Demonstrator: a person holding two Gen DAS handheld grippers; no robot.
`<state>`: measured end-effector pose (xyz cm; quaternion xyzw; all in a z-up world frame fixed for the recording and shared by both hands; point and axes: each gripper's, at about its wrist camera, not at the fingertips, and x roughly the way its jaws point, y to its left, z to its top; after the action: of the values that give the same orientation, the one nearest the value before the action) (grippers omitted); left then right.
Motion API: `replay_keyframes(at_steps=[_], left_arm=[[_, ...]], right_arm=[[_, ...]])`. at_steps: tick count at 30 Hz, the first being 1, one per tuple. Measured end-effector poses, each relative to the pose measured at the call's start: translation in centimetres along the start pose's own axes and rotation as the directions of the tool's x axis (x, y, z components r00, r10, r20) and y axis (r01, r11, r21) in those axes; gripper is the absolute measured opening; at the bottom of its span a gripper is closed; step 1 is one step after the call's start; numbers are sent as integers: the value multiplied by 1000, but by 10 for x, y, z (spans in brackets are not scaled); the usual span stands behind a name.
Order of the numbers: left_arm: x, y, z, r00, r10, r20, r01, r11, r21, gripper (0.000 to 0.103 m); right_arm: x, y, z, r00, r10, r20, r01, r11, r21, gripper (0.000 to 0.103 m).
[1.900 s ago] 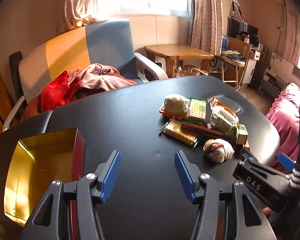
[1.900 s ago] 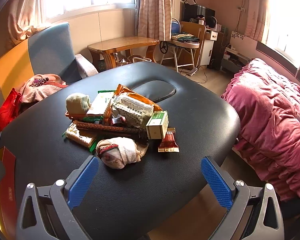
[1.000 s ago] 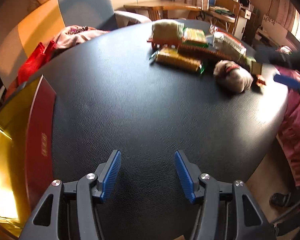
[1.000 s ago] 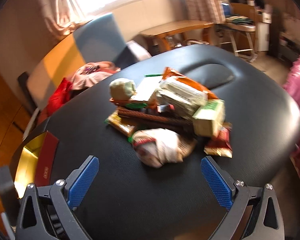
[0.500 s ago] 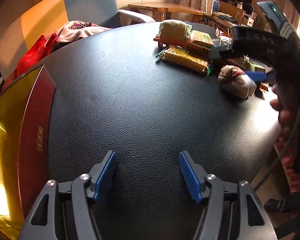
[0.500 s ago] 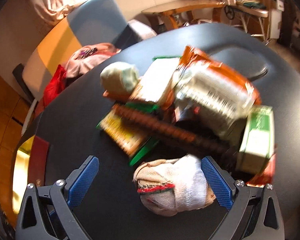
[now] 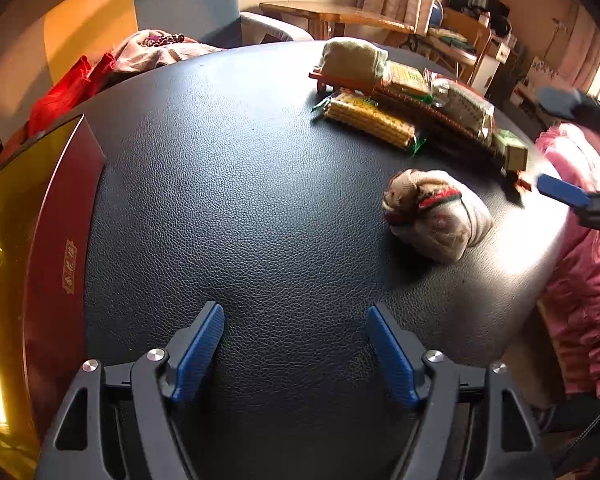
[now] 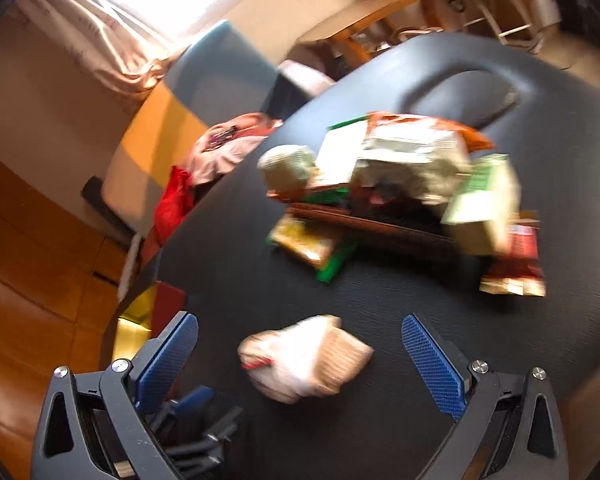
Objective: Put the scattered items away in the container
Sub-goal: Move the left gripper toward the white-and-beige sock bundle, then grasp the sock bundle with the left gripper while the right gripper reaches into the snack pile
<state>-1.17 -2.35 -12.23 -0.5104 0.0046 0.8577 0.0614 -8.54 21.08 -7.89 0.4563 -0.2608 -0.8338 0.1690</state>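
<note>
One rolled sock (image 8: 306, 360) lies between the right gripper (image 8: 300, 344)'s spread, empty jaws (blurred, seemingly untouched); the pickup step is in hand. Next: close on it. The left gripper (image 7: 296, 354), jaws opening and empty, has the container (image 7: 60, 216) to its left.

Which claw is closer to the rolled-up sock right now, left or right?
Right. The right claw is open with the sock lying between its fingers, untouched. The left claw, jaws opening, hovers over bare table, with the sock well ahead.
</note>
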Motion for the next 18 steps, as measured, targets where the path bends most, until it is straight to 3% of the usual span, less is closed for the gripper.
replay_keyframes(at_steps=[5, 11, 18], left_arm=[[-10, -6, 4, 999, -46, 18, 46, 999, 6, 71], [-23, -34, 26, 990, -129, 57, 124, 988, 90, 72], [-5, -65, 49, 991, -134, 21, 127, 972, 197, 71]], right_arm=[[-18, -29, -23, 995, -103, 1, 103, 995, 8, 103], [-33, -61, -38, 991, -134, 12, 132, 988, 77, 103], [-45, -63, -38, 985, -167, 37, 165, 985, 56, 103]])
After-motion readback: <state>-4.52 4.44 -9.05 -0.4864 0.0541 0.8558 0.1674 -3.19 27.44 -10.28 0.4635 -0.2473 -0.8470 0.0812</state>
